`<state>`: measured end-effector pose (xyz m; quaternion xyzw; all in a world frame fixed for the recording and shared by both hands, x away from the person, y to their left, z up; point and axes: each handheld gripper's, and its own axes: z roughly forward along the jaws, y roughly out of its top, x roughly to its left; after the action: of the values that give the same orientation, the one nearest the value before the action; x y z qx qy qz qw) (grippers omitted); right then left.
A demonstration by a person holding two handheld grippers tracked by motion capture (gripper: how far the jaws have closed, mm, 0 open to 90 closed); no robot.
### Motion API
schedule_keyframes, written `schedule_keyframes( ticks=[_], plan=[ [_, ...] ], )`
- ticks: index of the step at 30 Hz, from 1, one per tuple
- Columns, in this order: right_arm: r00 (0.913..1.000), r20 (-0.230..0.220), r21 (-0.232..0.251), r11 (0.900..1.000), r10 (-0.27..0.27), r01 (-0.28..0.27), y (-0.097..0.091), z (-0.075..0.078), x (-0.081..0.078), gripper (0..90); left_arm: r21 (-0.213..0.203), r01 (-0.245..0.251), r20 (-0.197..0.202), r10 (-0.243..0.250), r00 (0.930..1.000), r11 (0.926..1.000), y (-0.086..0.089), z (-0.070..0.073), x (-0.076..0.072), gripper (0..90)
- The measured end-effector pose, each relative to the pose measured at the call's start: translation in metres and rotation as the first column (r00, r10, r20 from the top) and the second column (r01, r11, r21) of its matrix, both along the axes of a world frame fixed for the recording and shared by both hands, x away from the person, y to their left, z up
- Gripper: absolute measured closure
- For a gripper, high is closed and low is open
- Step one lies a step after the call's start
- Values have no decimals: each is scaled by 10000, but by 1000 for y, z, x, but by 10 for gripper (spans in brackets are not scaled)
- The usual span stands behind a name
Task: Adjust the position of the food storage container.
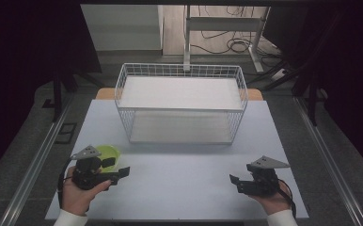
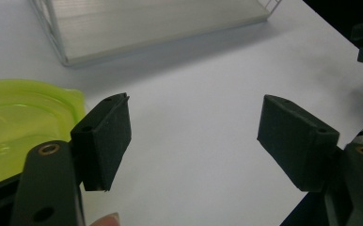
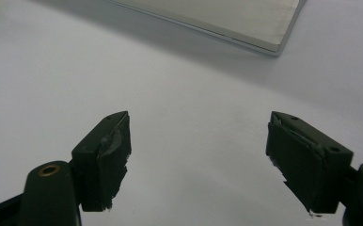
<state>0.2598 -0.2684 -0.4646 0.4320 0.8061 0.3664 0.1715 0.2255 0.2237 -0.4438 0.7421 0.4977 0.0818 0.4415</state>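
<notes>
Bowl (image 1: 108, 153), lime green, sits on tabletop (image 1: 184, 174) near-left of wire basket (image 1: 181, 101), just beside left claw (image 1: 121, 173). Both claws wide open, empty; right claw (image 1: 234, 181) near-right of basket. Nothing grasped yet, basket empty — prob. all work left.

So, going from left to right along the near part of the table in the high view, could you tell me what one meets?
Left claw with the yellow-green bowl just behind it → bare white table → right claw.
</notes>
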Motion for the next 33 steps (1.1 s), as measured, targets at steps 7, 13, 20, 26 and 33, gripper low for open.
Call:
schedule_keyframes(
  ticks=[7,13,20,26,33],
  plan=[
    [10000,-34,-29,10000,-71,71,-2,0,-1,226,161,-316,-17,317,9995,9994,19,9,3,274],
    [10000,-97,-131,9999,-7,6,-1,-2,-1,233,388,-761,-172,768,9969,9963,40,14,9,304],
    [10000,4,-159,9998,-80,80,-1,-2,0,247,658,-1291,-421,1320,9904,9894,65,14,17,310],
    [9999,-36,-206,9997,-161,160,-2,-2,0,248,1030,-1891,-870,1983,9763,9765,96,6,26,342],
    [9998,-120,-313,9994,-160,156,-1,-4,1,248,1452,-2414,-1150,2587,9591,9595,117,-1,36,503]
  ],
)
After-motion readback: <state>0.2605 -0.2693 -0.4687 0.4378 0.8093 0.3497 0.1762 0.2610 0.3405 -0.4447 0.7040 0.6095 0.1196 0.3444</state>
